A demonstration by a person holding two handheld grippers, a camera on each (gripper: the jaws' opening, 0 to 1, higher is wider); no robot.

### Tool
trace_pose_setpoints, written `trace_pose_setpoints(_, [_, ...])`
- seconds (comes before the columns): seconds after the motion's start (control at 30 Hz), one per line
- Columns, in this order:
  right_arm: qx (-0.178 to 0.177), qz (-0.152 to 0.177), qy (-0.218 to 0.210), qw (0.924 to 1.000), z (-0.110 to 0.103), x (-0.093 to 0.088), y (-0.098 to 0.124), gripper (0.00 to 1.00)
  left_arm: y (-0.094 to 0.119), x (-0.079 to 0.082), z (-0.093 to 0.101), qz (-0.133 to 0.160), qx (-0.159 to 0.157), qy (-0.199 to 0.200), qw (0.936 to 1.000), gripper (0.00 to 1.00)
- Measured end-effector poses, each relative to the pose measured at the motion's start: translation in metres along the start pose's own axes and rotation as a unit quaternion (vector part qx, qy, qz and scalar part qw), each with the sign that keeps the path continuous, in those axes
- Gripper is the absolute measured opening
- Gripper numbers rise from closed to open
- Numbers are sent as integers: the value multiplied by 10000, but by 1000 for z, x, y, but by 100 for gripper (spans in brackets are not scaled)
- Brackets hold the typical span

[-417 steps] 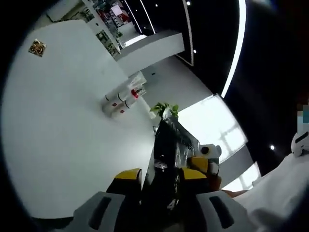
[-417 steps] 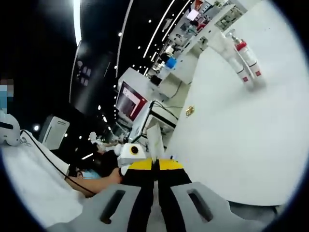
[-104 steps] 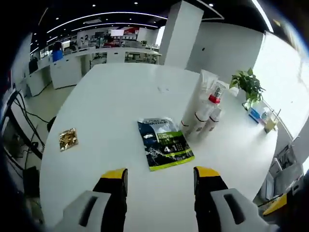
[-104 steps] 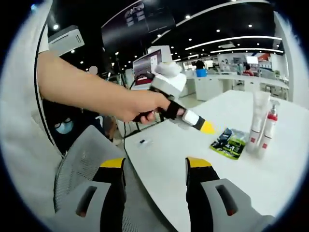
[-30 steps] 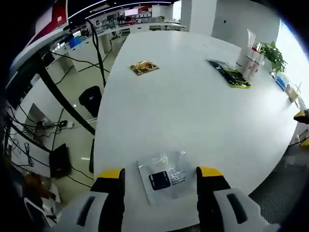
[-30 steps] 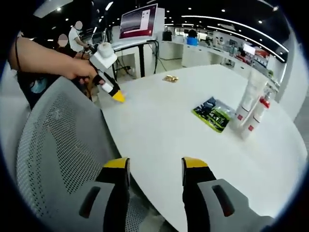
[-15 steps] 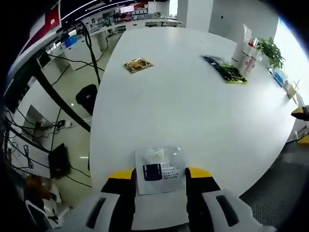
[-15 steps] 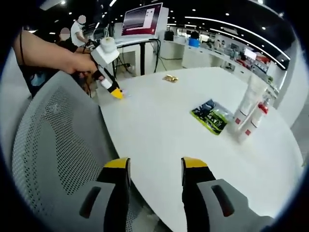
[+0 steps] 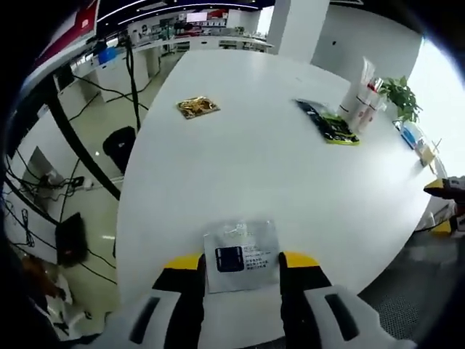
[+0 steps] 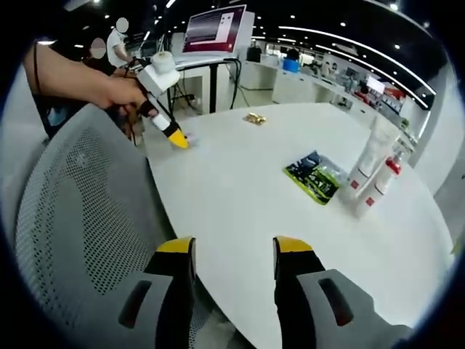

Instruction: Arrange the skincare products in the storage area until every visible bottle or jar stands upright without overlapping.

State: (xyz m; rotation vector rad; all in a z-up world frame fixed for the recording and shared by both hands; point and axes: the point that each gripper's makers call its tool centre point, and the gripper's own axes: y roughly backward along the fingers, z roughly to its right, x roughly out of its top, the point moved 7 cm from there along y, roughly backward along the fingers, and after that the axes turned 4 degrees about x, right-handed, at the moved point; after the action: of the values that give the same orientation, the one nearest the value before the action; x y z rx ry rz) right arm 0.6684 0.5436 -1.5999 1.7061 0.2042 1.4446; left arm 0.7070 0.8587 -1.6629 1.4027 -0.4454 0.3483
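Left gripper point(image 9: 241, 263) jaws flank a clear sachet point(image 9: 240, 254) at the table point(image 9: 240, 145) edge, apparently not clamped yet. Right gripper point(image 10: 231, 251) released, empty. Bottles point(image 10: 370, 174) already upright far ahead, green pouch point(image 10: 314, 174) just beside them. Left: gather sachet, probably gold packet point(image 9: 197, 107).

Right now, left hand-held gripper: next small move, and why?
Probably close the left hand-held gripper on the clear sachet. The sachet lies flat at the near table edge between the open jaws, far from the bottles it likely belongs beside.
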Motion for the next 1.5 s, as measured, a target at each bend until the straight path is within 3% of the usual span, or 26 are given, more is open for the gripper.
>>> trace_pose_setpoints(0.2, [82, 68, -18, 9999, -2, 2, 0, 40, 22, 12, 18, 468, -340, 73, 9983, 41])
trace_pose_setpoints(0.43, [187, 123, 74, 9997, -7, 5, 0, 40, 42, 17, 34, 808, -478, -52, 9956, 41])
trace_pose_setpoints(0.73, [218, 363, 152, 9990, -9, 14, 3, 40, 55, 12, 61, 1006, -668, -482, 9915, 41])
trace_pose_setpoints(0.8, [178, 500, 51, 9986, -7, 18, 6, 41, 57, 13, 66, 1090, -681, -706, 9892, 41])
trace_pose_setpoints(1.03, [28, 952, -842, 9919, 5, 31, 14, 42, 69, 15, 87, 1330, -891, -766, 9841, 41])
trace_pose_setpoints(1.17, [318, 1270, -1546, 9793, 1, 38, 13, 43, 74, 12, 108, 1485, -1111, -855, 9789, 41])
trace_pose_setpoints(1.23, [646, 1341, -2244, 9631, -3, 39, 10, 45, 76, 10, 118, 1590, -1251, -873, 9754, 41])
trace_pose_setpoints(1.27, [886, 1445, -2574, 9513, -6, 40, 8, 46, 77, 9, 123, 1593, -1297, -900, 9745, 41])
trace_pose_setpoints(1.3, [980, 1482, -2751, 9449, -7, 40, 7, 47, 77, 8, 125, 1616, -1323, -915, 9737, 41])
trace_pose_setpoints(1.33, [1077, 1508, -2906, 9387, -7, 41, 7, 47, 80, 8, 134, 1744, -1430, -1024, 9688, 41])
trace_pose_setpoints(1.37, [1114, 1544, -2951, 9363, -7, 42, 7, 46, 82, 7, 138, 1789, -1475, -1071, 9668, 41])
trace_pose_setpoints(1.47, [1567, 1701, -3457, 9094, -11, 46, 8, 43, 88, 5, 151, 1904, -1747, -1104, 9597, 41])
trace_pose_setpoints(1.5, [1602, 1746, -3471, 9074, -11, 46, 8, 42, 89, 4, 155, 1910, -1821, -1169, 9574, 41])
